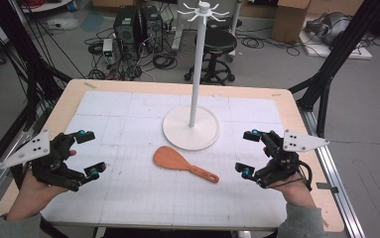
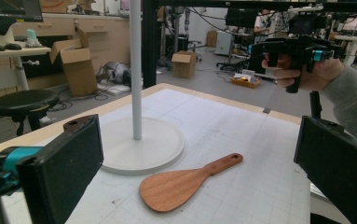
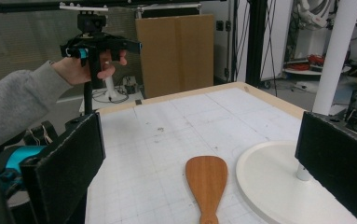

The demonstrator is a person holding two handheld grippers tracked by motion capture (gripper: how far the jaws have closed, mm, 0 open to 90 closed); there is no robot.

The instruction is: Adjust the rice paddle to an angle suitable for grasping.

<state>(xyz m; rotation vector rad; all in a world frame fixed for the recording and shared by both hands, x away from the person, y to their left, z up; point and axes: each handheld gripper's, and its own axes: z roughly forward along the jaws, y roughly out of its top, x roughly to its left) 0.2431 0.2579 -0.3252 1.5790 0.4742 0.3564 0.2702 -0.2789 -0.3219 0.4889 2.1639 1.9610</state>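
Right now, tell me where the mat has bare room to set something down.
Free: the mat between the left gripper and wooden spatula; the far-left corner beside the white stand. Crowded: the middle, where spatula and stand base nearly meet.

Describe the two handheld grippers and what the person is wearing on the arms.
Both the left gripper and the right gripper are black pistol-grip frames with two flat black jaws, teal fittings near the jaw tips, and a grey three-cornered plate with small dark holes on top. A black cable loops off the right one near the wrist. The person wears grey long sleeves.
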